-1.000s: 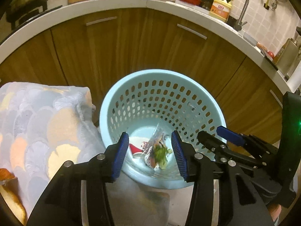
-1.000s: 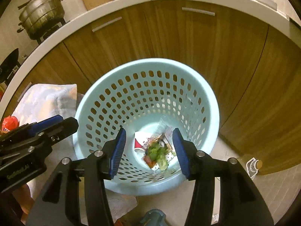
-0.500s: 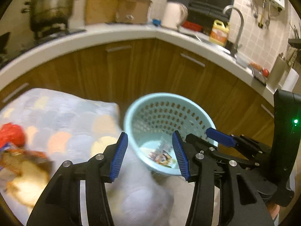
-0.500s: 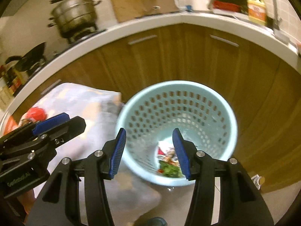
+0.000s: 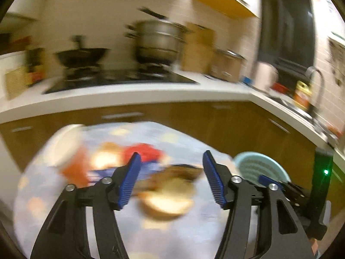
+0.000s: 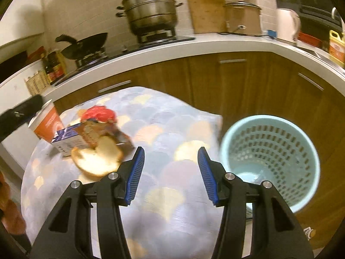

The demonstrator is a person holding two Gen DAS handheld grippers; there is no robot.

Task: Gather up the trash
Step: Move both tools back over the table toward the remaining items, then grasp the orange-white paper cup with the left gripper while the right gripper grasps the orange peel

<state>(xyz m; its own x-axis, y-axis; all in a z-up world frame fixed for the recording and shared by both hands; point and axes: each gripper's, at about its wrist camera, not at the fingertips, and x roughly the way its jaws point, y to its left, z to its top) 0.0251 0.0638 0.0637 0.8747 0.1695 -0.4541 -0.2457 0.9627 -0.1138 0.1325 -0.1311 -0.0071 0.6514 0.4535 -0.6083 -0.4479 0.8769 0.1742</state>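
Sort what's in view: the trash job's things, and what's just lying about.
Job: bread slice, blue-and-white carton, red wrapper, orange cup, blue basket.

Lying about: steamer pot, black wok, cutting board, yellow bottle.

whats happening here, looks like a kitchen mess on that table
A person with a gripper in each hand is clearing trash. Both the left gripper and right gripper are open and empty, above the patterned tablecloth. Bread, a carton, a red wrapper and a cup remain there. The blue basket stands beside it.
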